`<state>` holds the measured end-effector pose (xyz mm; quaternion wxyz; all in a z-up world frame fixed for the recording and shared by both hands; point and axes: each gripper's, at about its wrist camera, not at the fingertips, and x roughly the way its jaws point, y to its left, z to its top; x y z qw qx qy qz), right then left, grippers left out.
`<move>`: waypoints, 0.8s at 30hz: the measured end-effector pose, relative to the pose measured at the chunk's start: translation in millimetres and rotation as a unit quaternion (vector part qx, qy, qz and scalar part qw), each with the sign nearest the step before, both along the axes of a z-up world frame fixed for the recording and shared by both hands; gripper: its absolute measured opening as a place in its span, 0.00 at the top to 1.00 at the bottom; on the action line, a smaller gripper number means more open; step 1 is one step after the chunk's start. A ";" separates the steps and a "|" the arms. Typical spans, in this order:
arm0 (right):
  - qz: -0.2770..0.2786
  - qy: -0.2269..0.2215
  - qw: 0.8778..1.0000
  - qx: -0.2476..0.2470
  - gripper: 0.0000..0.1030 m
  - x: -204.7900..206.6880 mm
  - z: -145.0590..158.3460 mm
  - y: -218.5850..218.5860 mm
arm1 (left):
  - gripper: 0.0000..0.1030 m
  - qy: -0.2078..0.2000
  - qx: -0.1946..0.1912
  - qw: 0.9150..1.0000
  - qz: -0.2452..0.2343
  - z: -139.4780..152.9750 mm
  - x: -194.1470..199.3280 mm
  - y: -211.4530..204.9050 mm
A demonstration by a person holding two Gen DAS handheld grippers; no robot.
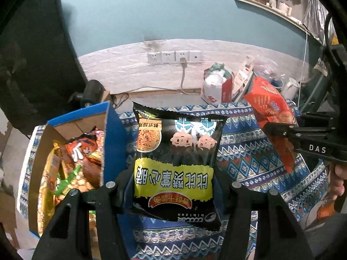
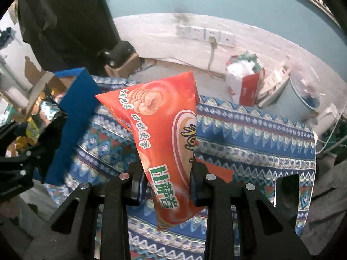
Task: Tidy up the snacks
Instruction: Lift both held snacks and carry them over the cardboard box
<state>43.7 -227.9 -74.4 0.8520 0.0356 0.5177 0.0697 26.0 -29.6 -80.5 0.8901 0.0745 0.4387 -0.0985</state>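
Black snack bag (image 1: 175, 158) upright, print inverted, clamped by left gripper (image 1: 173, 186), right gripper (image 2: 167, 184) pinching tilted red bag (image 2: 164, 143).

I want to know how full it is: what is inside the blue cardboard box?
The blue cardboard box holds a pile of snack packets, orange, yellow and green ones on top. Whatever lies beneath them, and the box's floor, is covered.

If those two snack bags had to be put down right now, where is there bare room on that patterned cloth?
The patterned tablecloth looks bare from the blue box rightward to its far edge. In the left wrist view, the strip between the black noodle bag and the red chip bag also shows bare cloth. The box is crowded with packets.
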 end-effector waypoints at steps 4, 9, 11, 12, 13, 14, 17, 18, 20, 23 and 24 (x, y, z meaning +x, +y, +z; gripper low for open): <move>0.009 -0.010 1.000 0.013 0.72 5.8 9.6 13.4 | 0.42 -0.001 -0.008 1.000 0.011 4.1 1.1 13.6; 0.022 -0.016 0.999 0.023 0.72 16.0 15.6 31.5 | 0.42 -0.008 -0.005 1.000 0.029 7.9 3.7 30.5; 0.027 -0.016 0.999 0.027 0.72 21.0 15.6 39.0 | 0.42 -0.006 -0.012 0.999 0.039 9.4 6.0 42.4; 0.029 -0.016 0.999 0.027 0.72 22.9 15.5 42.1 | 0.42 -0.006 -0.014 0.999 0.043 10.1 7.1 47.8; 0.032 -0.016 0.999 0.028 0.72 25.5 15.3 46.3 | 0.42 -0.007 -0.014 0.999 0.048 10.9 7.8 52.6; 0.036 -0.016 0.999 0.029 0.72 28.7 15.1 51.3 | 0.42 -0.008 -0.014 0.998 0.055 11.7 8.6 59.7; 0.044 -0.014 0.998 0.034 0.72 36.2 14.5 63.3 | 0.42 -0.008 -0.018 0.997 0.070 12.5 10.2 76.3; 0.047 -0.015 0.998 0.035 0.72 39.1 14.8 68.7 | 0.42 -0.008 -0.019 0.997 0.073 12.6 10.8 80.7; 0.054 -0.016 0.998 0.035 0.72 43.6 15.5 78.0 | 0.42 -0.009 -0.020 0.996 0.084 13.0 11.8 92.0; 0.064 -0.017 0.997 0.039 0.72 50.2 17.5 93.2 | 0.42 -0.010 -0.022 0.995 0.100 13.7 12.5 108.2; 0.066 -0.017 0.997 0.041 0.72 51.6 17.8 96.5 | 0.42 -0.010 -0.022 0.994 0.104 13.7 11.9 113.2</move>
